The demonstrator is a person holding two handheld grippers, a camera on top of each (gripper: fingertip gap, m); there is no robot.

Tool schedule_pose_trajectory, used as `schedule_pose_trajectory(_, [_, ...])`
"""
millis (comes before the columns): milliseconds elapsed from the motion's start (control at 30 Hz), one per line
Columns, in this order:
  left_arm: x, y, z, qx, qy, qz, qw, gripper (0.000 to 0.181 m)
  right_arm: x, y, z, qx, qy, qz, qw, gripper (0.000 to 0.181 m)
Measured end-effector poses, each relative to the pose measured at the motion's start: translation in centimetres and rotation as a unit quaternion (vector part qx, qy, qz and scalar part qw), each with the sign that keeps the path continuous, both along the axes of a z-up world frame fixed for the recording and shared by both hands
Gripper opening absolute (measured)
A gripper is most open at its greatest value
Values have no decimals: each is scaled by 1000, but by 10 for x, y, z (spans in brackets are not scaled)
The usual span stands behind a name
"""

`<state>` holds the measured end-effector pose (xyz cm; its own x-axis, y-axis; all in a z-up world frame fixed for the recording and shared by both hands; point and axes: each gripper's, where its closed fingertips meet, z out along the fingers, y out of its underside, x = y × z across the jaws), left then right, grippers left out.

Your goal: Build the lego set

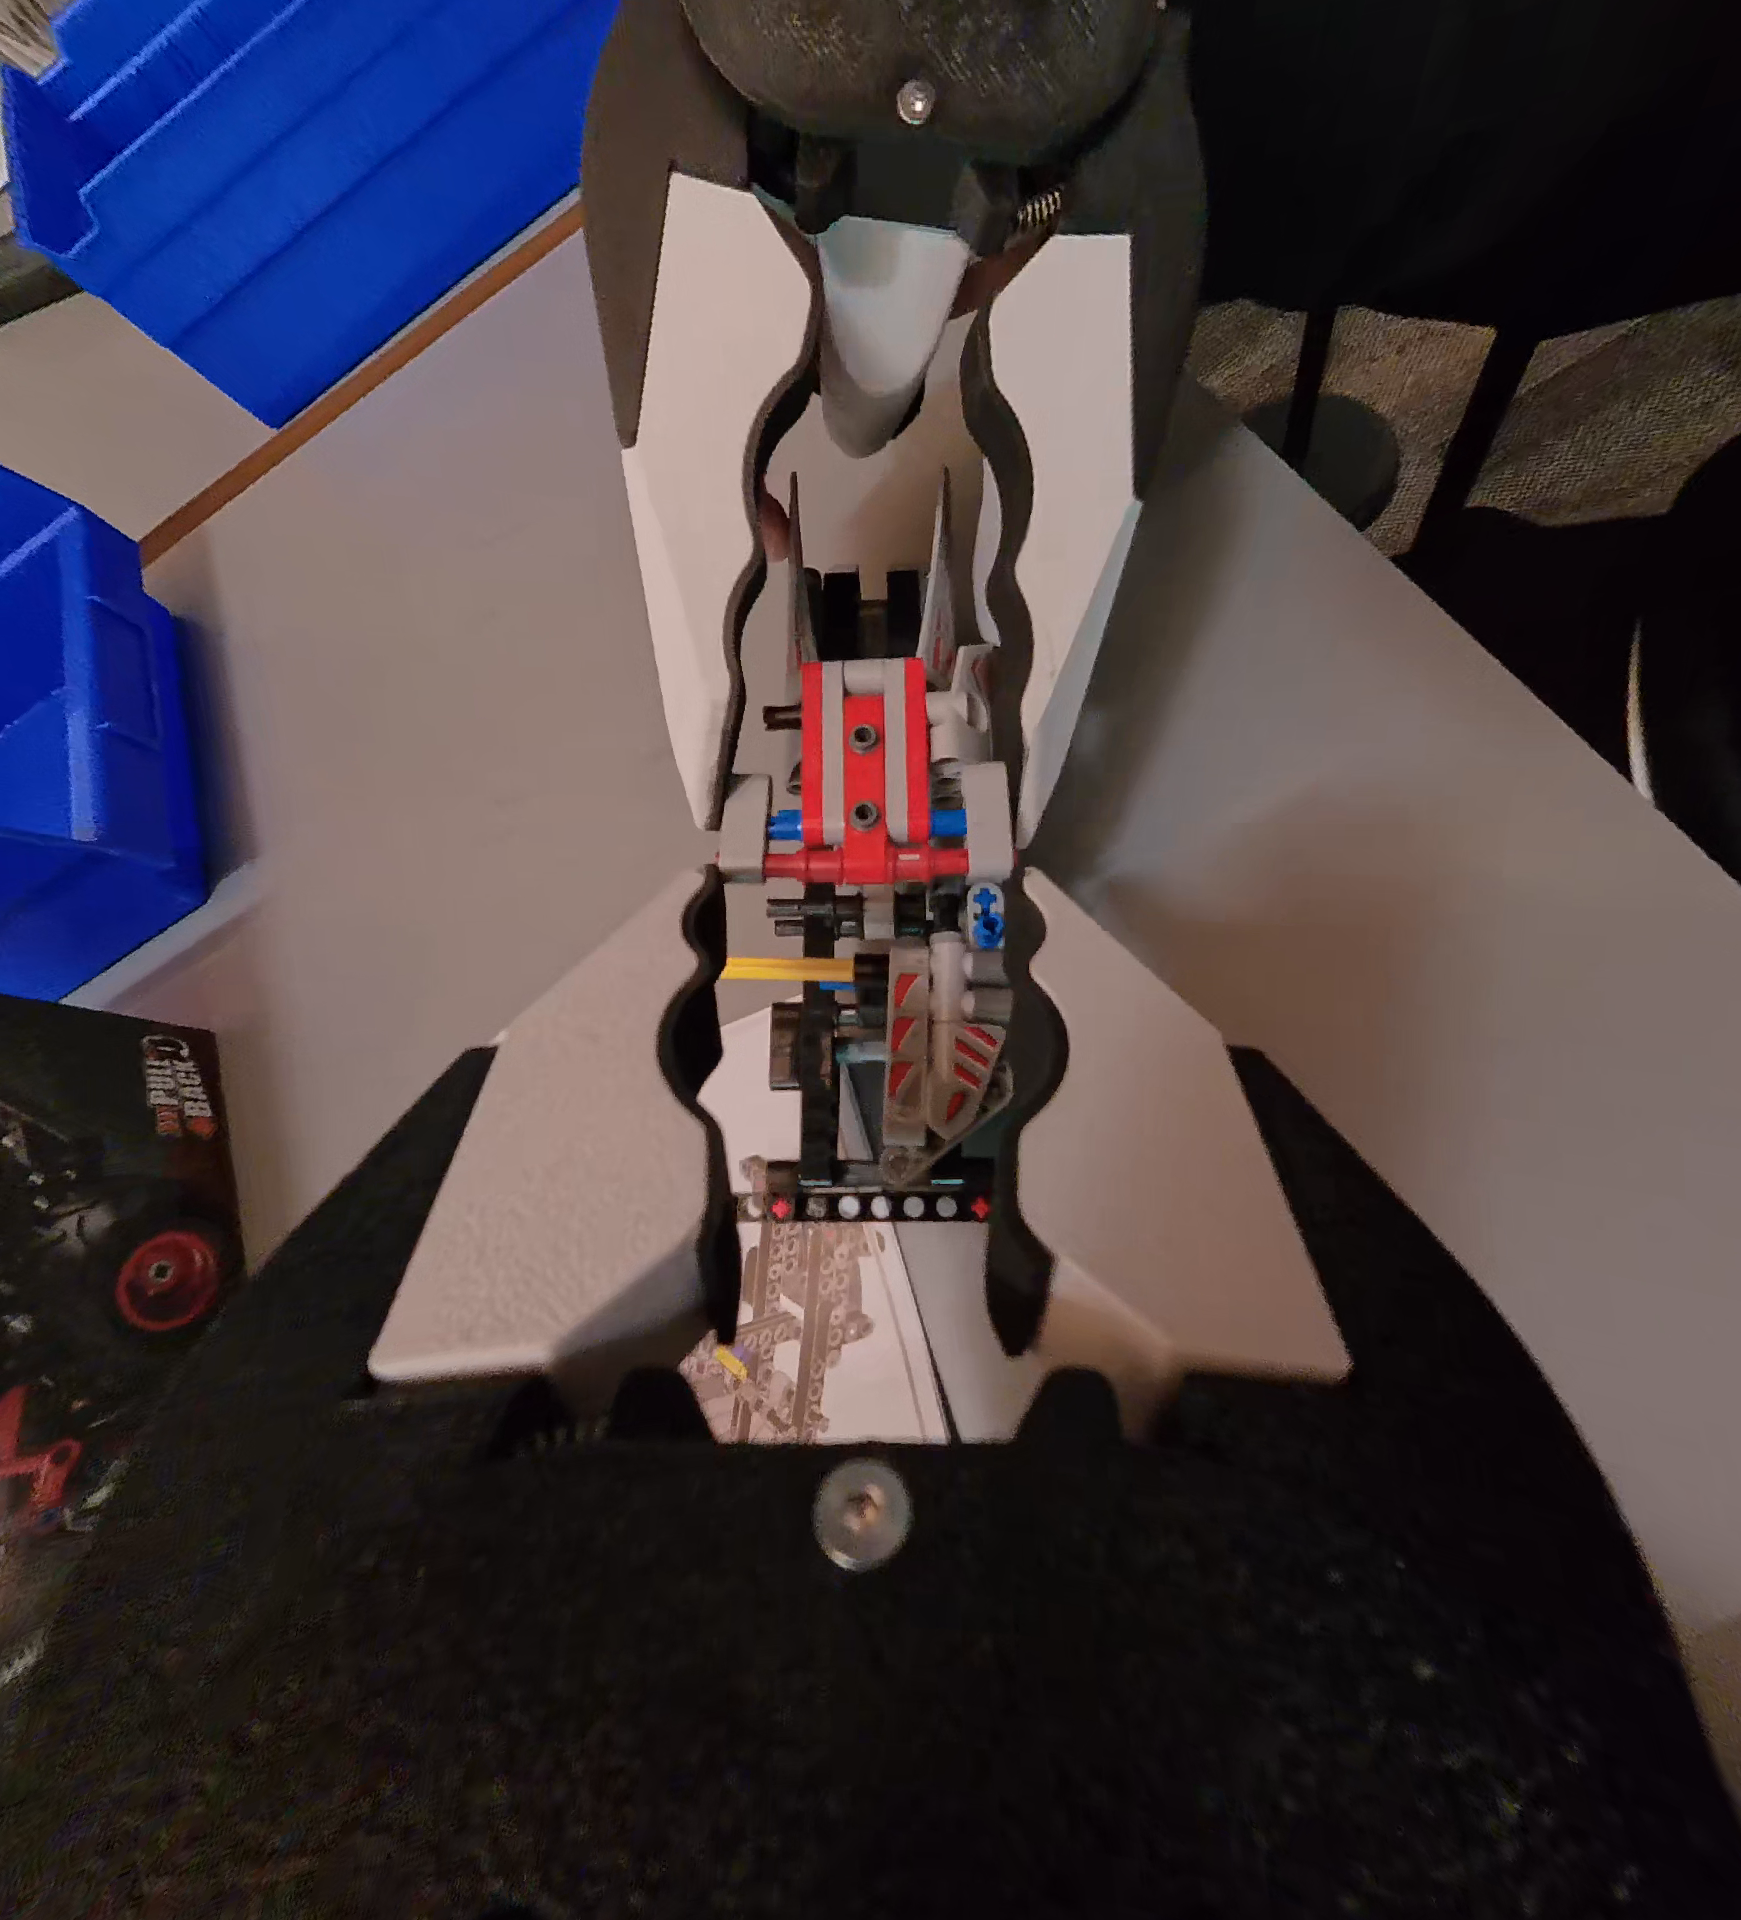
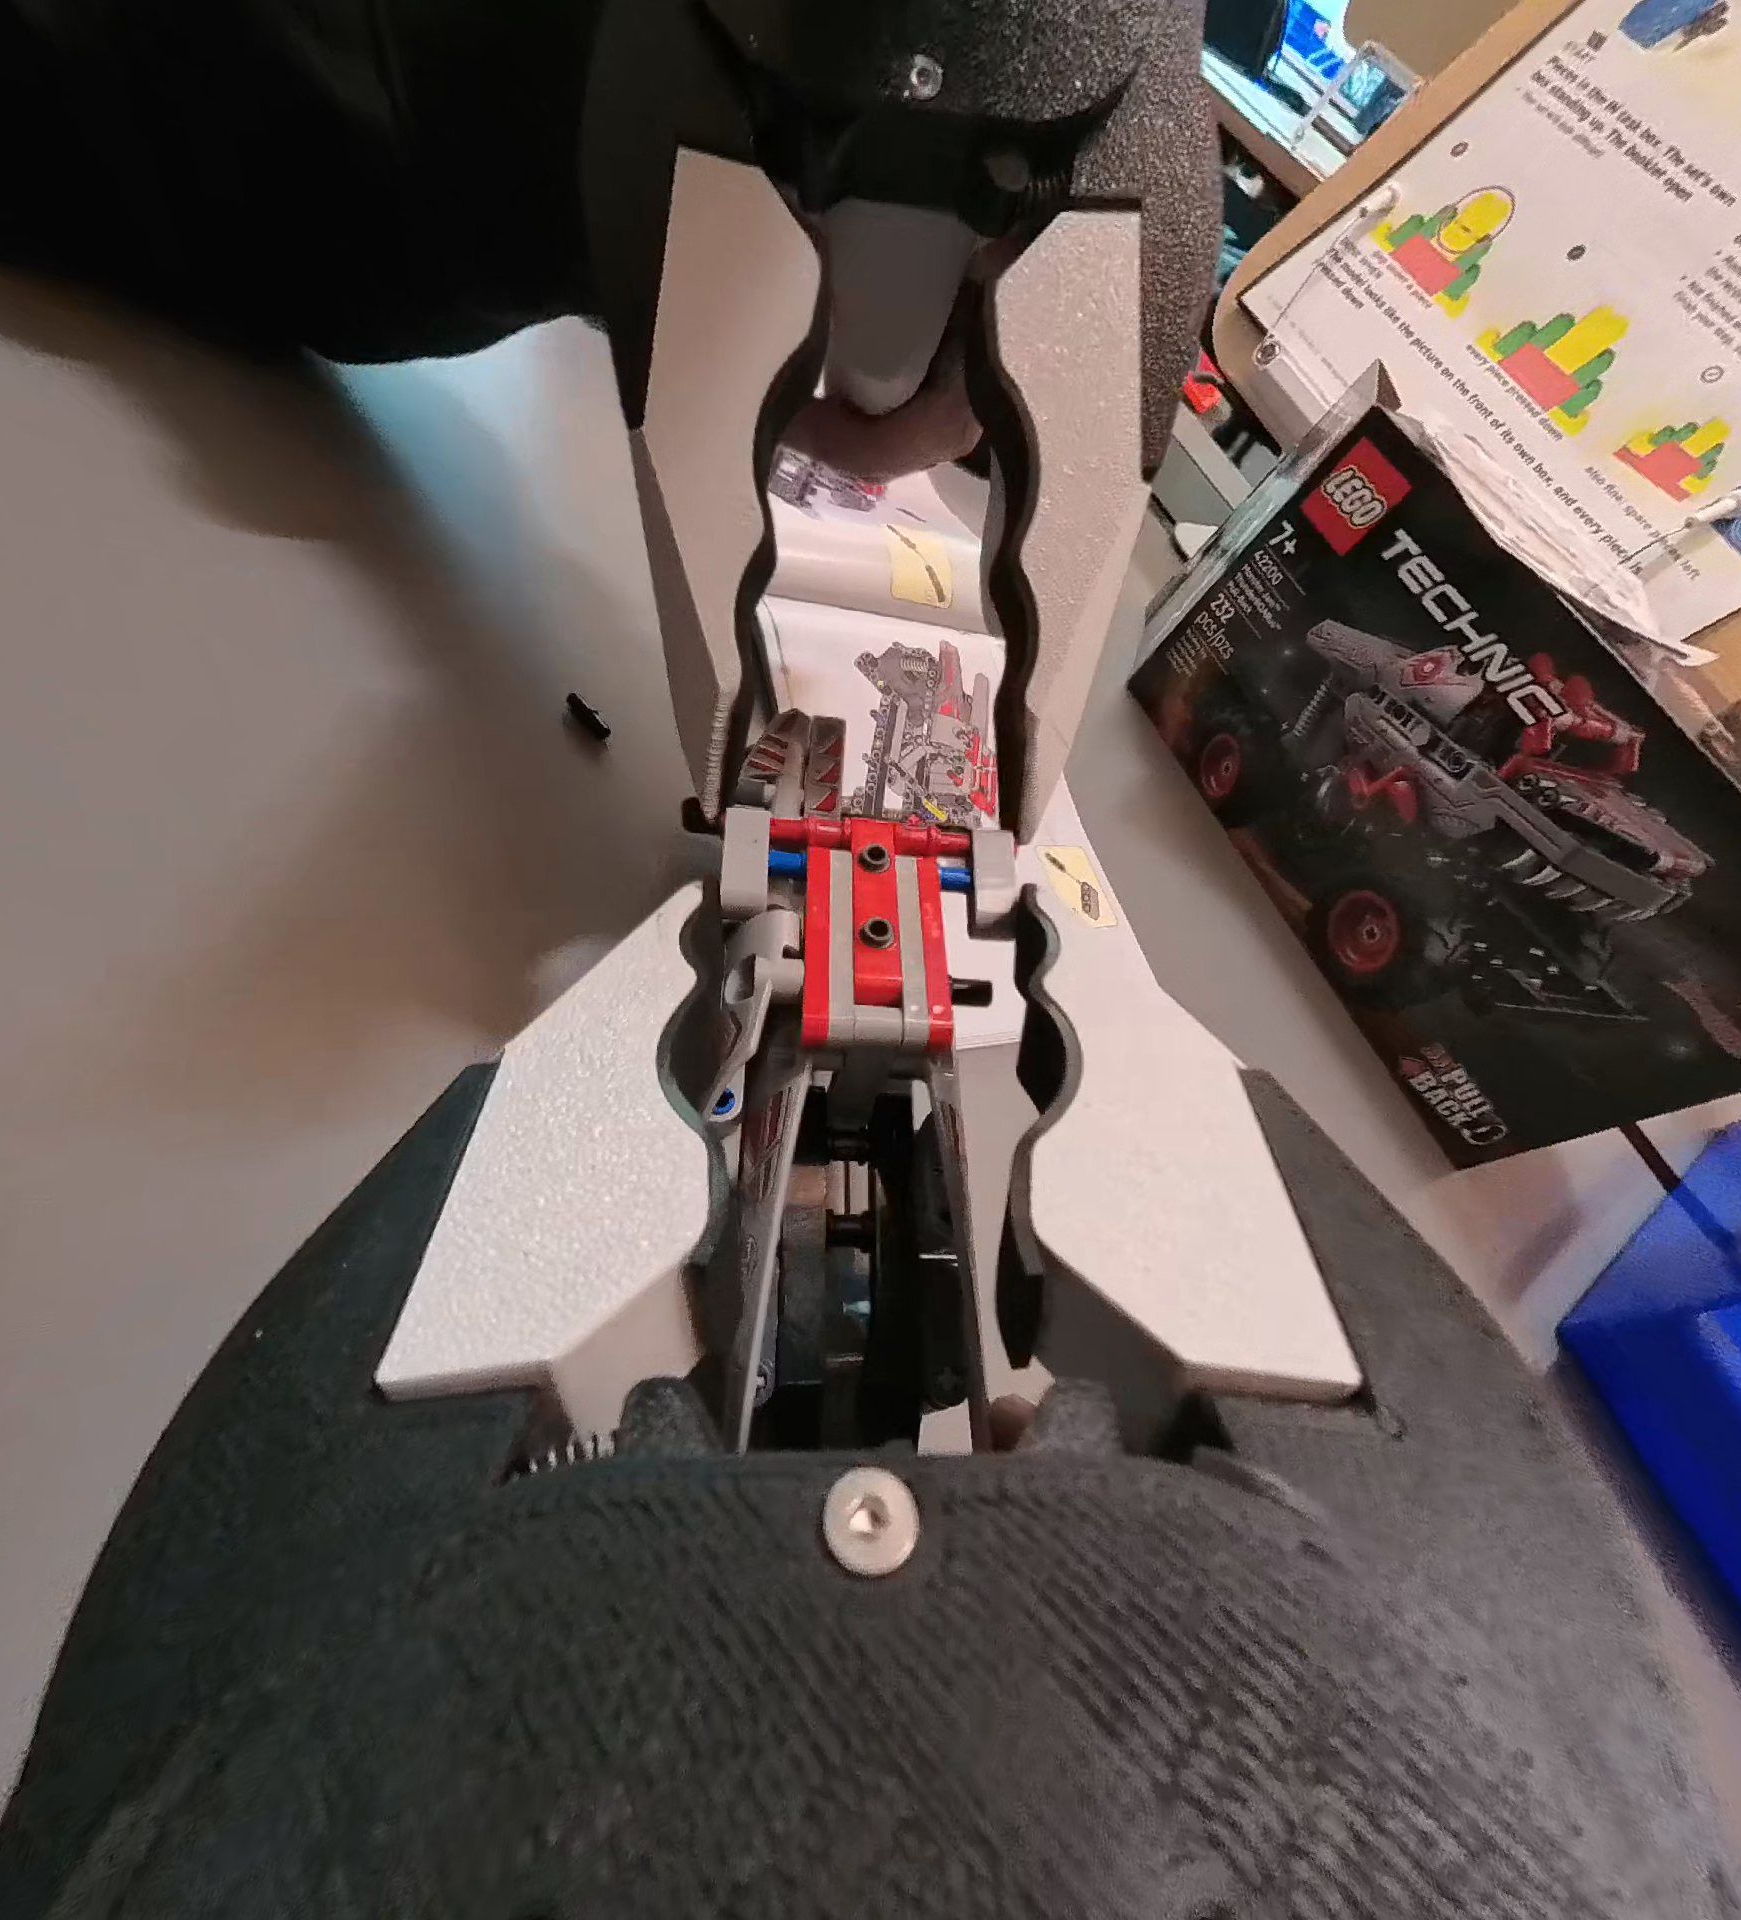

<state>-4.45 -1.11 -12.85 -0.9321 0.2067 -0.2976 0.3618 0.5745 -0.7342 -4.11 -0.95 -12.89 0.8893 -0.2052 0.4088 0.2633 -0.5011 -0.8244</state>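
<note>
A half-built lego model (image 1: 861,769) with a red and grey top, grey toothed side panels and a black frame hangs above the white table (image 1: 430,675). My left gripper (image 1: 866,894) is shut on its black-framed end. My right gripper (image 1: 866,810) comes in from the far side and is shut on the other end. In the right wrist view the model (image 2: 876,935) lies between my right gripper's (image 2: 866,925) fingers, and the left gripper (image 2: 866,821) faces it from beyond. The two grippers' fingertips nearly meet.
The open instruction booklet (image 2: 876,644) lies under the model. The lego box (image 2: 1468,831) stands at the right and also shows in the left wrist view (image 1: 55,1195). Blue bins (image 1: 274,187) (image 2: 1728,1351) are nearby. A small black pin (image 2: 587,717) lies on the table. A printed sheet (image 2: 1572,312) is behind the box. Only a small space, under 4 cm, lies between the two pairs of fingers.
</note>
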Motion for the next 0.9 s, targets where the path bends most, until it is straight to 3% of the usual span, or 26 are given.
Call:
schedule_pose_trajectory(667, [1,1,-1,7,22,5,1000,50,-1,2,-2,-24,15,-14,1000,53])
schedule_pose_trajectory(900, [5,3,-2,-14,86,6,996,51,3,5,-1,37,69,-17,997,55])
